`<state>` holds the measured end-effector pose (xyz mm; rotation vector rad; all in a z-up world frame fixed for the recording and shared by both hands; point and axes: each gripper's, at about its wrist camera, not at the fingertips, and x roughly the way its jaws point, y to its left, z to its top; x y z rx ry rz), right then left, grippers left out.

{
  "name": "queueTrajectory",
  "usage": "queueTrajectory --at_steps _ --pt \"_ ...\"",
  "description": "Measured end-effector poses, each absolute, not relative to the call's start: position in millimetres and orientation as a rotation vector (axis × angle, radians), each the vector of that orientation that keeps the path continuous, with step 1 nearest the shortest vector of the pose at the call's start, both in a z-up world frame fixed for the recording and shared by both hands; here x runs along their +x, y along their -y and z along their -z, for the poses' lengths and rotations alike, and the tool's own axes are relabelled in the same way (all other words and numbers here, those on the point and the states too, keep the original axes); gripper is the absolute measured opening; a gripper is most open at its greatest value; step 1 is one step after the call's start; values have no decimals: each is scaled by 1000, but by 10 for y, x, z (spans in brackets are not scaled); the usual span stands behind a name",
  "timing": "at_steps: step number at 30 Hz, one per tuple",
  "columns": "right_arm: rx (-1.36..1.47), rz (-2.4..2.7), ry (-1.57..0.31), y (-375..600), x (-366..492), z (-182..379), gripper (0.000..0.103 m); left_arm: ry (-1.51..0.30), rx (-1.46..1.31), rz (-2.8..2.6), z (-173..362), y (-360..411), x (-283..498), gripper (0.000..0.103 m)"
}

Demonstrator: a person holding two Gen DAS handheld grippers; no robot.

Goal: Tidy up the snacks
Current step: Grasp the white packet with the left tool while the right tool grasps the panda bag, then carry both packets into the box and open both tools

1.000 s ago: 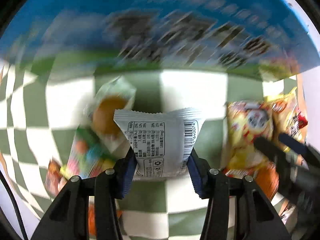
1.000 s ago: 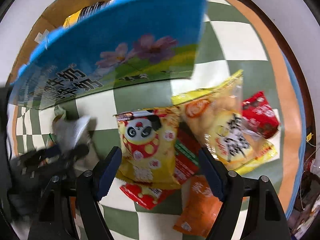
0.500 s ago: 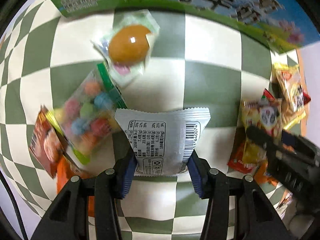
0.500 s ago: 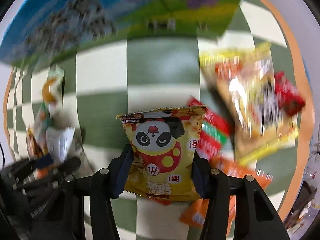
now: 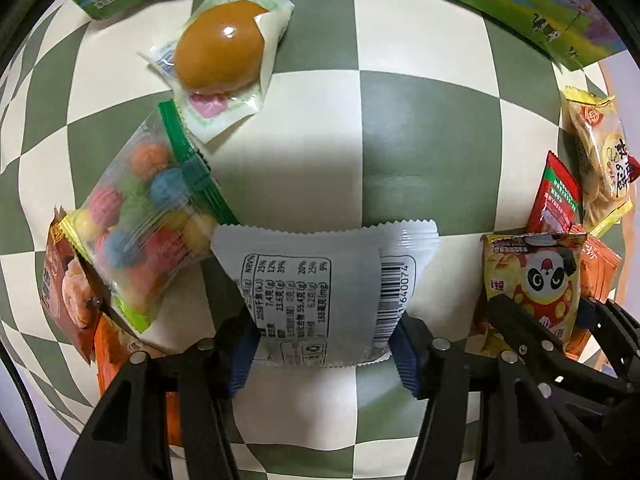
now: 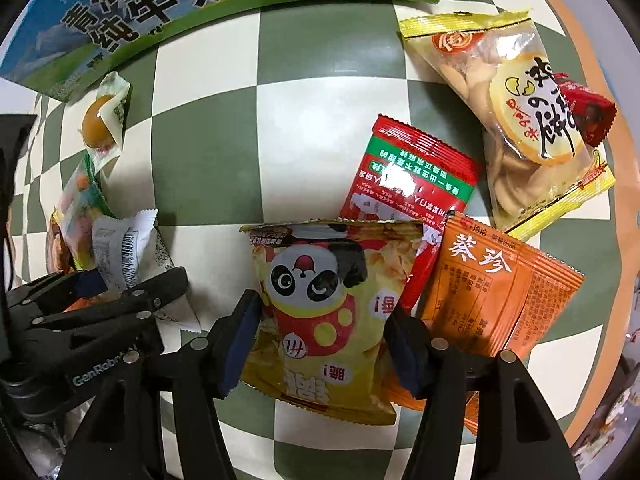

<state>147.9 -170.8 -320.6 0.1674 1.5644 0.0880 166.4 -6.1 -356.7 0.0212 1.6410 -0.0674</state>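
Left gripper (image 5: 322, 344) clamped on white packet (image 5: 324, 280), right gripper (image 6: 322, 340) clamped on panda bag (image 6: 328, 308), both above the checked bench (image 6: 304, 120). Shallow pinches on slick film; could slip mid-carry.

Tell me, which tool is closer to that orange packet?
Right. The right tool, gripping the panda snack bag, sits beside the orange packet; the left tool is farther left.

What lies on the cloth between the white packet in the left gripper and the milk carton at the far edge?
Only bare checkered cloth separates the white packet from the milk carton in the left wrist view.
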Motion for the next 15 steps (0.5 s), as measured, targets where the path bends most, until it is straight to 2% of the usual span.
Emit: queueTrajectory --at_steps 2,5,15 --pt "157 -88 -1552 1676 1438 3186 52 -1630 1 66 3406 -130 1657 48" --pt "169 -89 -1529 1389 1488 3142 46 -1622 -22 75 3310 -201 1569 48" --pt "303 -139 -1441 1619 1374 2657 44 -1569 -156 151 2732 -393 1399 47"
